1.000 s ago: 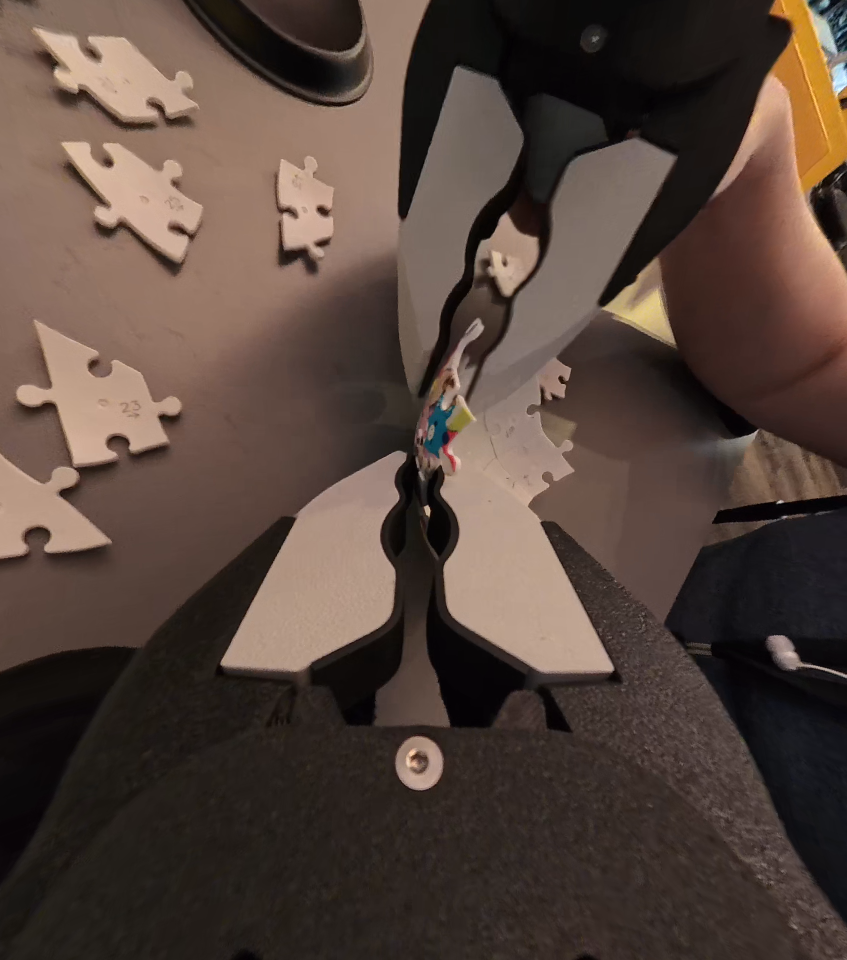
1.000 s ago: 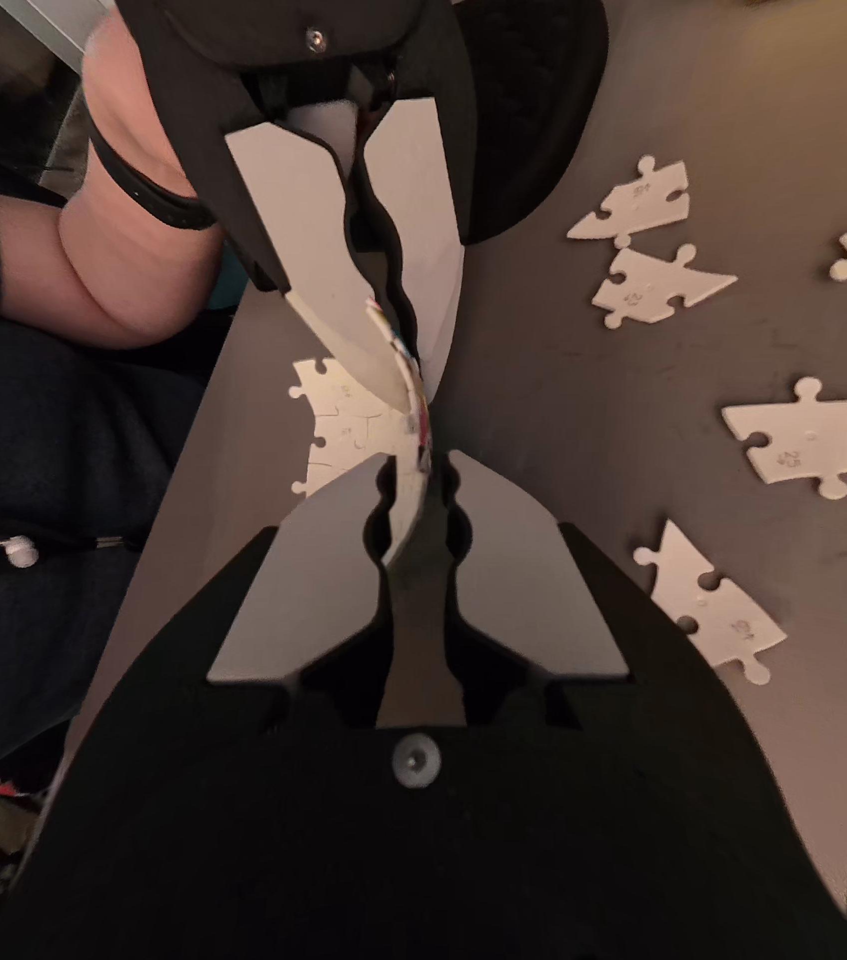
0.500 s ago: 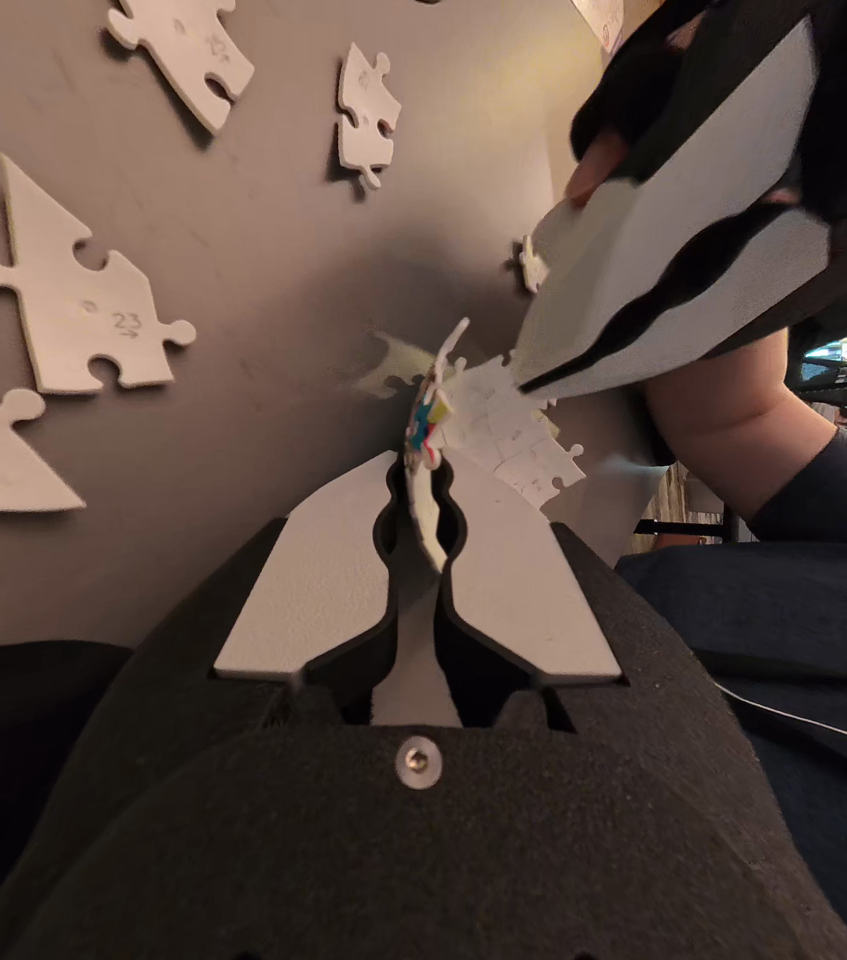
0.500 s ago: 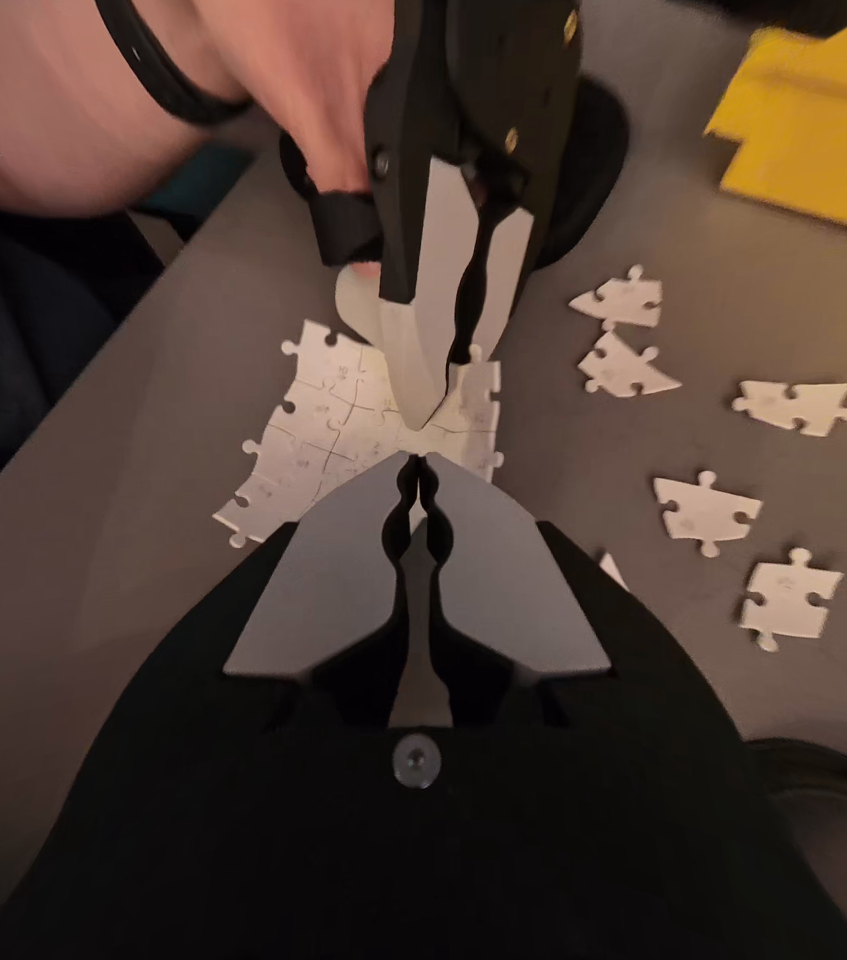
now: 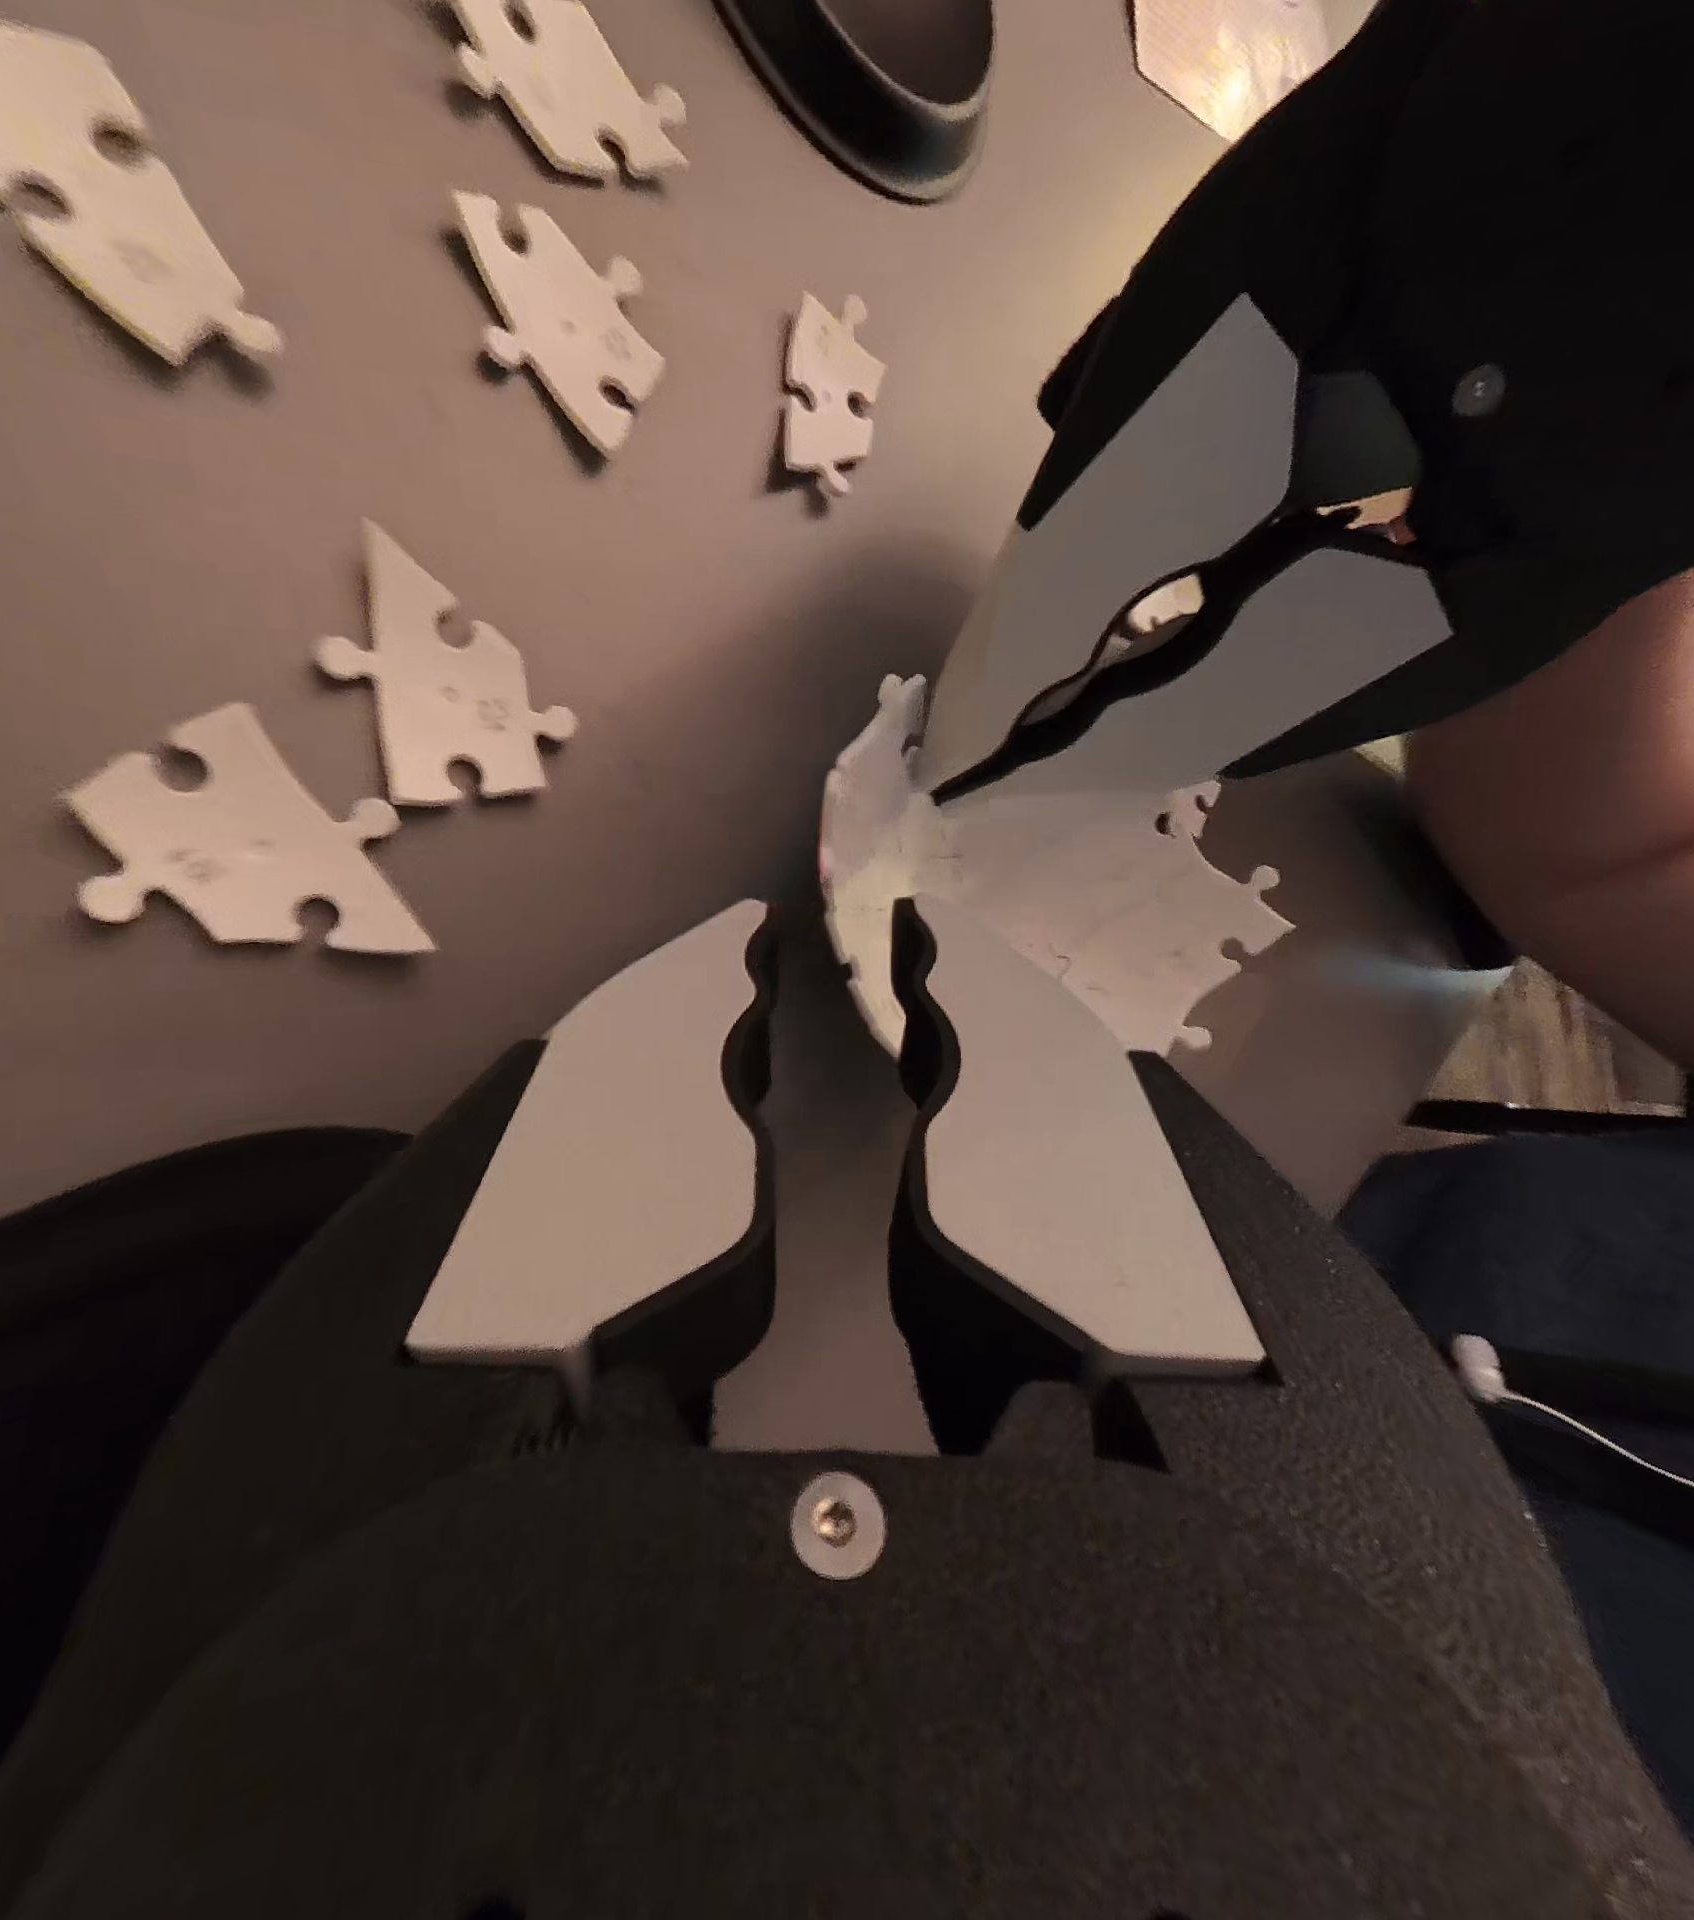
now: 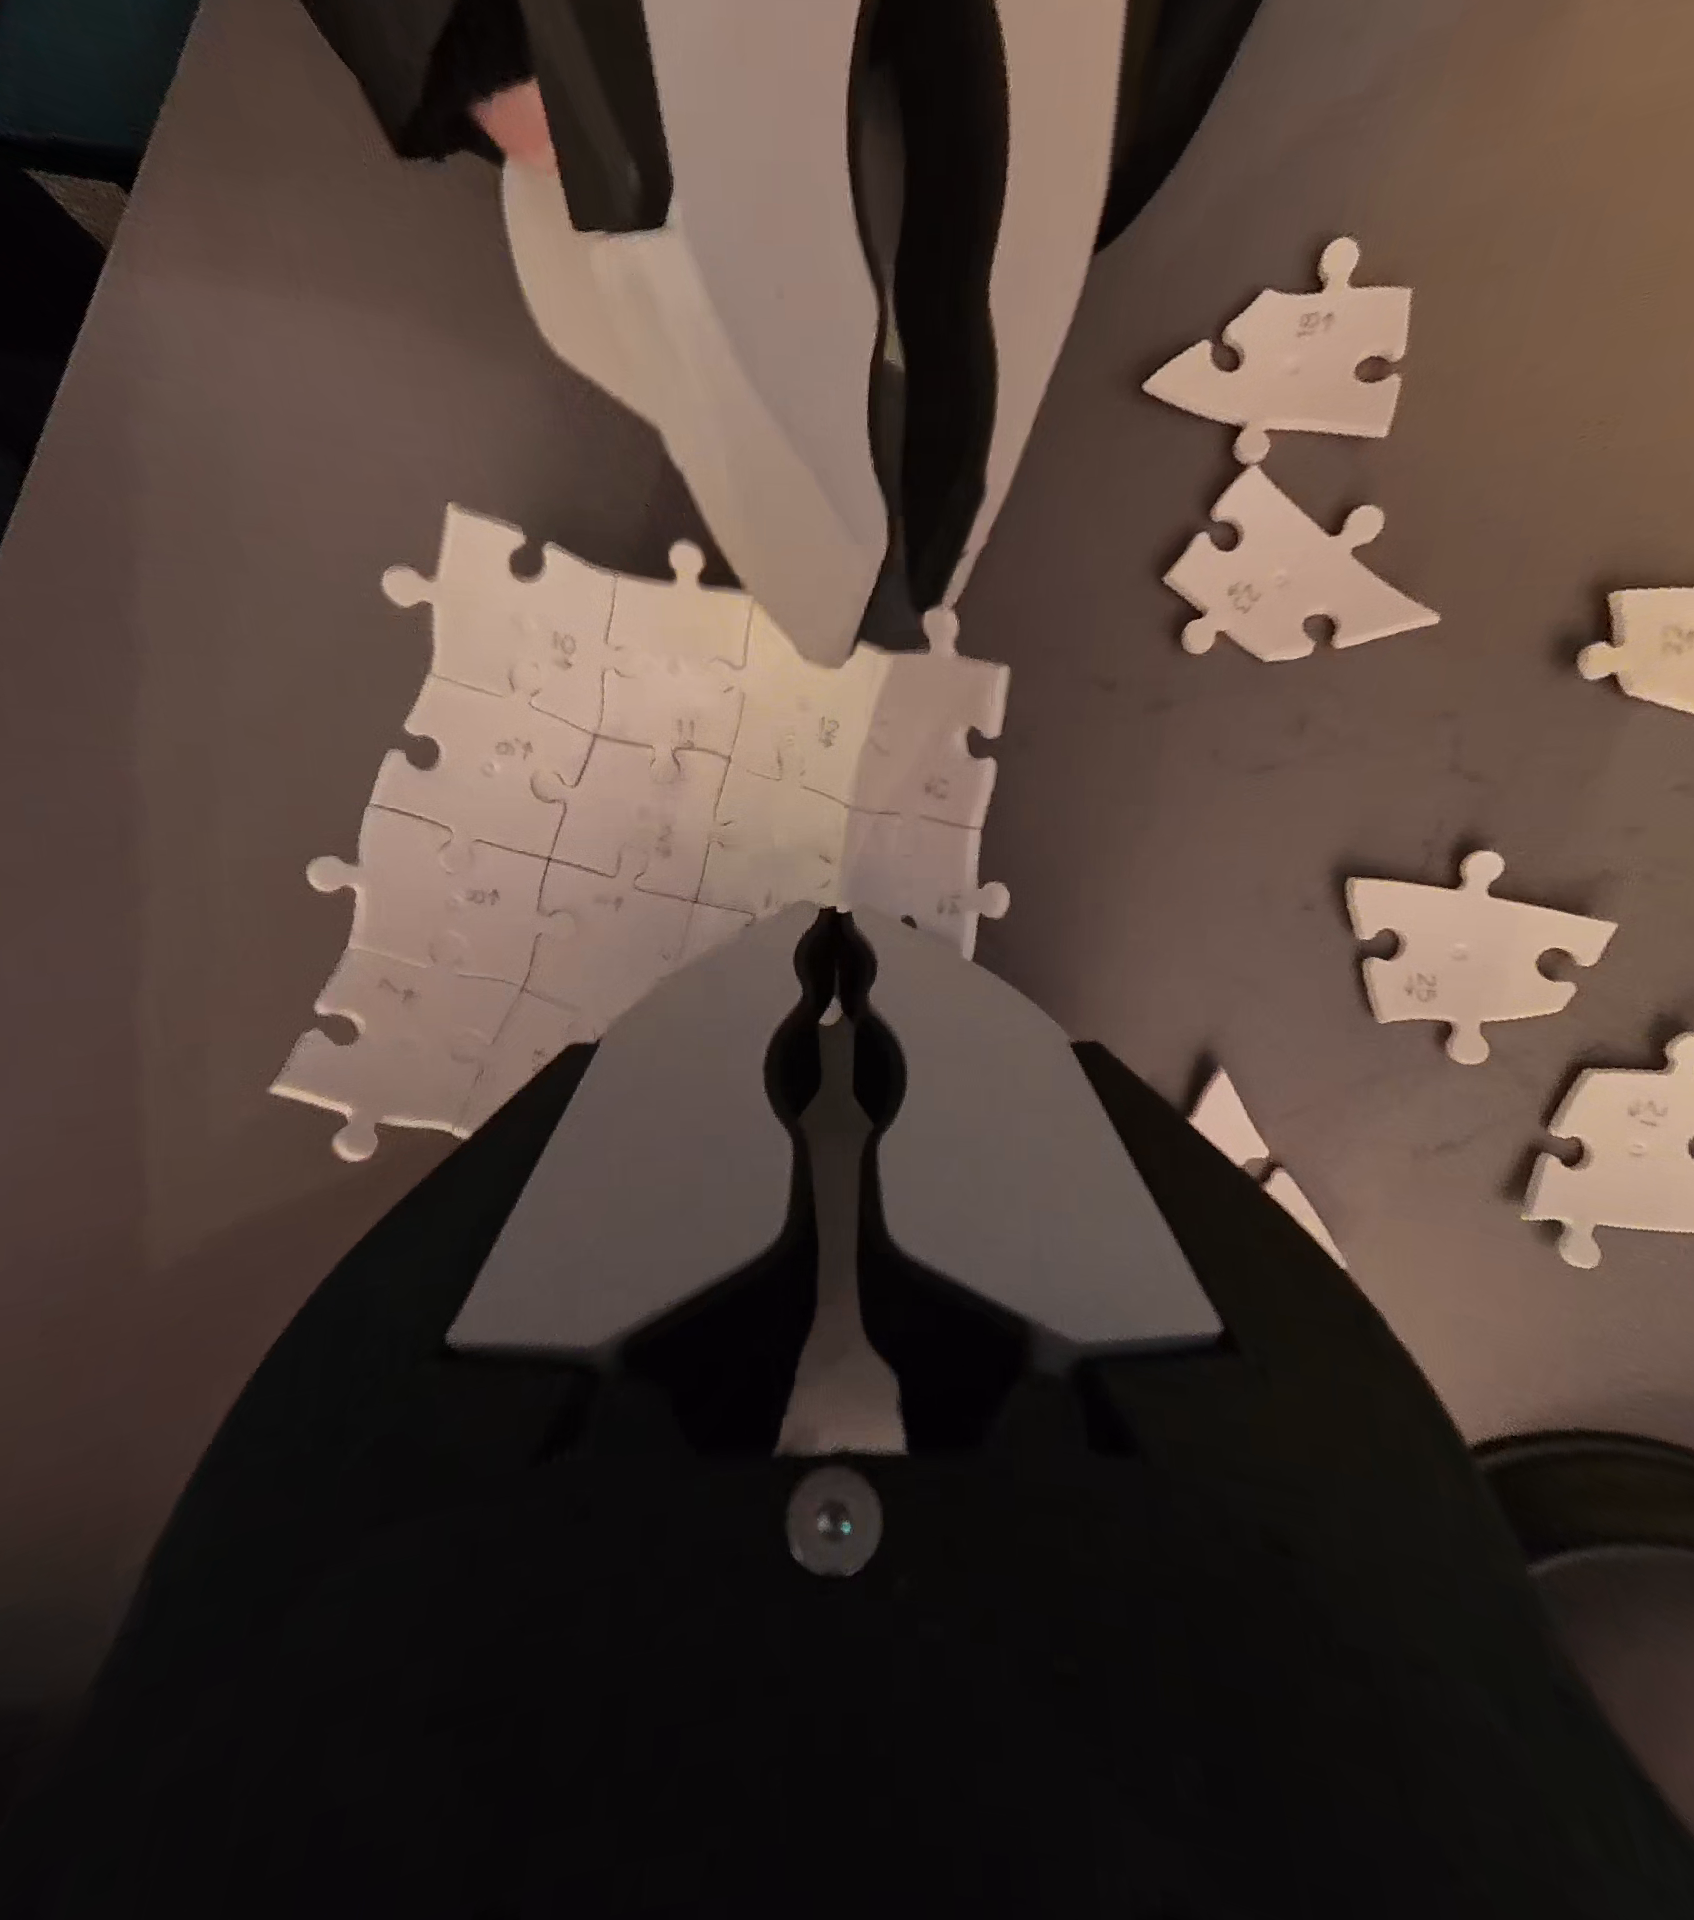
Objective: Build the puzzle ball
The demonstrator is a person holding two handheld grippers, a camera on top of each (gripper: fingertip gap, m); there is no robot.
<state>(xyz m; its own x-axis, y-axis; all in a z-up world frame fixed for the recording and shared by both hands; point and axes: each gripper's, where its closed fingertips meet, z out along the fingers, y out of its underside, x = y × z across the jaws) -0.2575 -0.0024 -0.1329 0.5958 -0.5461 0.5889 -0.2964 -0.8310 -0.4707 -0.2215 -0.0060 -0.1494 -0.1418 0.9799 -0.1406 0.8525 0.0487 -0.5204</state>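
Joined patch [image 6: 656,810]: many white pieces already clicked together, blank side up, lying near the desk edge between both tools; one end bends upward (curved pieces, so no flat lie), likely the start of the ball wall.

Raised end [image 5: 869,821]: lifted off the desk, seen almost edge-on from the left wrist view.

Right gripper [image 6: 835,914]: fingers together, tips right at the near edge of the patch; whether pinching that edge or only pressing on it, cannot tell. Probably there to stop the patch from sliding.

Left gripper [image 5: 832,914]: fingers a little apart, one on each side of the raised end, not squeezing it. Looks like a loose guard to keep the curve standing.

Loose pieces [image 6: 1477,956]: spread flat and well apart on the far side, blank sides up, easy to pick one at a time.

Two closest to the left tool [image 5: 448,707]: side by side, not joined.

Desk [image 6: 1134,831]: grey, bare between the patch and the loose pieces.

Black ring [image 5: 864,125]: far off at the top, maybe a stand for the ball.

Progress: only a small part built, most pieces waiting.
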